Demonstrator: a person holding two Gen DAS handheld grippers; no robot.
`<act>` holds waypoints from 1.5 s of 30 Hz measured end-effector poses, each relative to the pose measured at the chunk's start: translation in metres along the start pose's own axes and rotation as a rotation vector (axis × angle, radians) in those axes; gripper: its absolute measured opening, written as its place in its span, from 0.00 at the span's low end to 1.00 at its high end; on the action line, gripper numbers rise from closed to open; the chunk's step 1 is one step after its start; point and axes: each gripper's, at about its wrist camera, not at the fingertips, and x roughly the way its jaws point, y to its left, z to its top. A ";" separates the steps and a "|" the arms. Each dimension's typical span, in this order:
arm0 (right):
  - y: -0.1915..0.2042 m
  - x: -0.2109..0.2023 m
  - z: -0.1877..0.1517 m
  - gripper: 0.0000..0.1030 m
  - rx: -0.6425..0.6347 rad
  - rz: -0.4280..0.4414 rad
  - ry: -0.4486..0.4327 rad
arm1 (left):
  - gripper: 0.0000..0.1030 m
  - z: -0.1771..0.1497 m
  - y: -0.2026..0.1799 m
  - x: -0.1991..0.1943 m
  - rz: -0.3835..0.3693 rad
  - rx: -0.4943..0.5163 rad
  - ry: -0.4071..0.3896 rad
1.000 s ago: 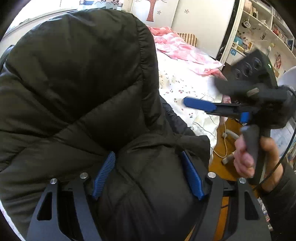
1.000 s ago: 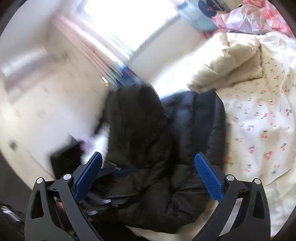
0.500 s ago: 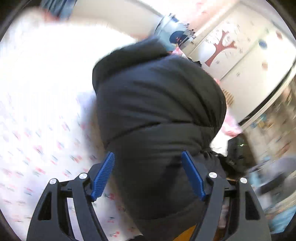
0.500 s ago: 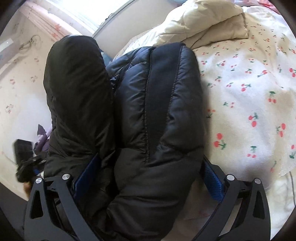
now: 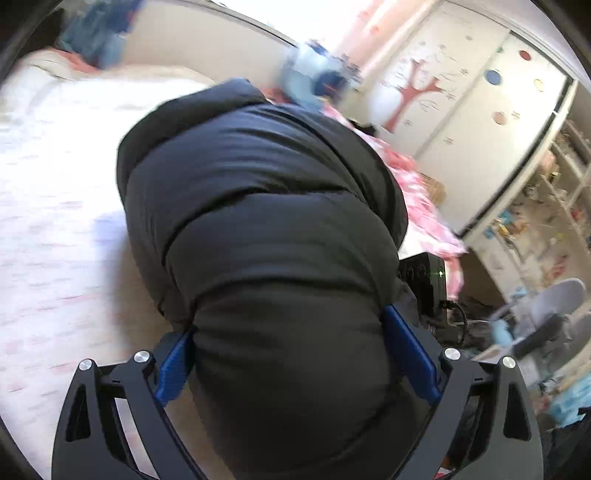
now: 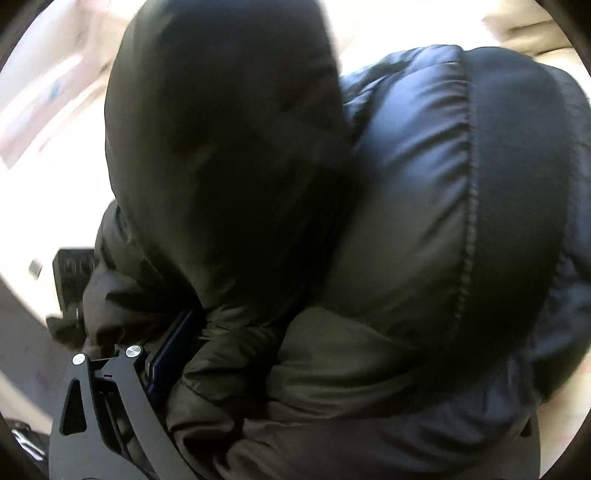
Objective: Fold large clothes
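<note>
In the left wrist view a black puffer jacket (image 5: 266,229) fills the middle, bunched into a thick padded roll that runs from the near edge up toward the far side of a bed (image 5: 48,206) covered in a white sheet with small red prints. The left gripper (image 5: 295,354) has the near end of that roll between its blue pads (image 5: 408,345); the fabric bulges against both pads, so the claw grasps the jacket with its jaws set wide, and they have just been opening further around the bulk. To the right of the jacket lies a pink patterned quilt (image 5: 424,206), and beyond it stands a white wardrobe (image 5: 476,107) with a red tree motif and coloured dots. A black device (image 5: 424,275) with a small green light peeks out just right of the jacket, and cluttered white shelves (image 5: 546,206) line the far right. In the right wrist view the same jacket crowds nearly the whole frame: a darker, blurred fold stands upright at left, pressed against a glossier quilted panel with a stitched seam at right. The right gripper (image 6: 295,369) is mostly buried; only its left finger (image 6: 170,354) shows, with fabric lying against the blue pad, while the other finger is hidden under the padding, so I cannot tell whether this claw is clenched or released. Pale bedding (image 6: 532,29) shows at the far right corner.
</note>
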 end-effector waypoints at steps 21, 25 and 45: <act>0.106 -0.003 -0.023 0.94 -0.281 -0.252 -0.017 | 0.86 0.006 0.012 0.041 0.132 0.064 0.008; 0.119 -0.006 -0.005 0.94 -0.246 -0.279 -0.082 | 0.86 0.003 0.001 0.053 0.138 0.128 0.032; 0.105 0.037 0.032 0.94 -0.199 -0.480 -0.041 | 0.88 -0.003 -0.014 0.034 0.153 0.165 0.048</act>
